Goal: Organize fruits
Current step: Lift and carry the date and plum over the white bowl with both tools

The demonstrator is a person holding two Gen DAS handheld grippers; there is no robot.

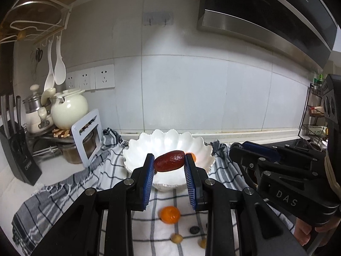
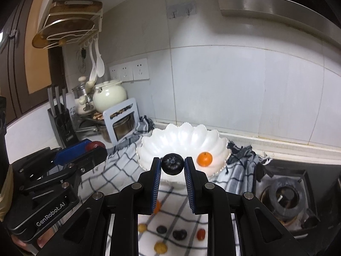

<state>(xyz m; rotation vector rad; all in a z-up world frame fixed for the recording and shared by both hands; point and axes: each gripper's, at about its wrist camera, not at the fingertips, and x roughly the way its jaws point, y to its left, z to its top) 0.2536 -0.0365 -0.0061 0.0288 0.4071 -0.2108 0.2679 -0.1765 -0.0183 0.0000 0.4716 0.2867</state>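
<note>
My left gripper (image 1: 169, 163) is shut on a dark red date (image 1: 169, 161), held just above the near rim of a white scalloped bowl (image 1: 149, 145). My right gripper (image 2: 172, 163) is shut on a dark blueberry (image 2: 172, 163), held above the same bowl (image 2: 183, 136). One small orange fruit (image 2: 204, 159) lies inside the bowl. Several small fruits lie on the checked cloth below: an orange one (image 1: 169, 214), yellow ones (image 2: 160, 247), dark ones (image 2: 179, 234) and a red one (image 2: 200, 234). The left gripper also shows in the right wrist view (image 2: 93, 147).
The checked cloth (image 1: 64, 192) covers the counter. A knife block (image 1: 19, 149), a cream pot (image 1: 69, 108) and a grey-blue stand (image 1: 87, 136) crowd the left. A gas burner (image 2: 285, 198) sits to the right. The tiled wall is behind the bowl.
</note>
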